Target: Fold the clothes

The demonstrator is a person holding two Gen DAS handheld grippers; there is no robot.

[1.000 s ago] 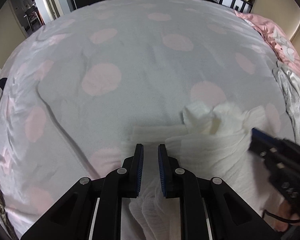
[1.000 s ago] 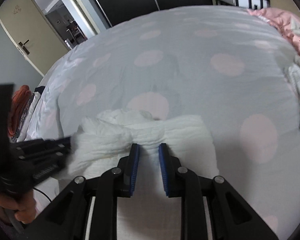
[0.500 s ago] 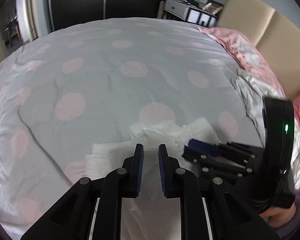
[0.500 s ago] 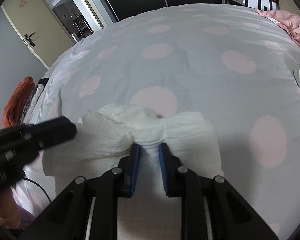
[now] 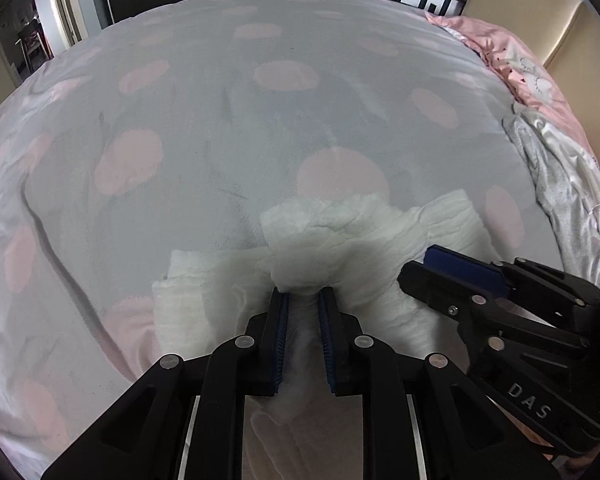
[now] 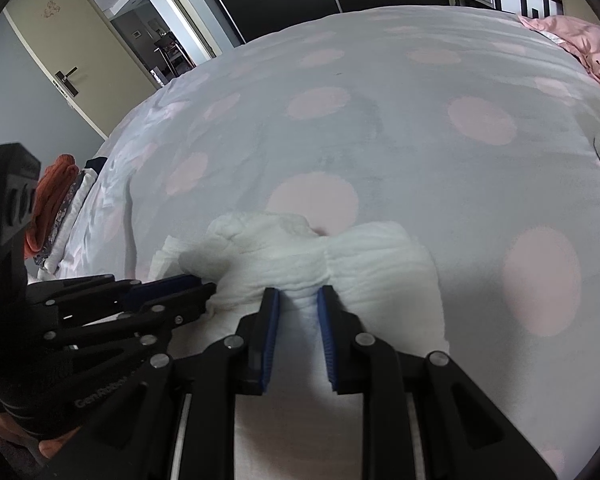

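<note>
Bedroom: a bed [image 5: 220, 152] under a grey cover with pale pink dots fills both views; dark wardrobe fronts at the far side, an open door [image 6: 72, 60] at far left in the right wrist view.

Far left, off the bed's edge: a stack of folded clothes [image 6: 56, 208], orange on top.

Near edge of the bed, centre: a white garment [image 5: 340, 248] of crinkled cloth, bunched, its long axis running left to right across both hand-held grippers. A flatter layer sticks out to the left; a rounded lobe lies to the right.

Left hand-held gripper [image 5: 303, 300]: jaws pinched on a ridge of the white garment, cloth bulging between the blue pads. It grips left of the garment's middle.

Right hand-held gripper [image 6: 298, 300]: likewise clamped on a gathered ridge, just right of the left one; each shows in the other's view, close alongside.

Far right: a pink quilt [image 5: 520, 68] and a silvery grey cloth [image 5: 556, 168] along the bed's edge.

Judgement: the garment lies directly ahead of both hand-held grippers, neither nearer. Whether a fold is being drawn over or the cloth gathered cannot be settled here.
</note>
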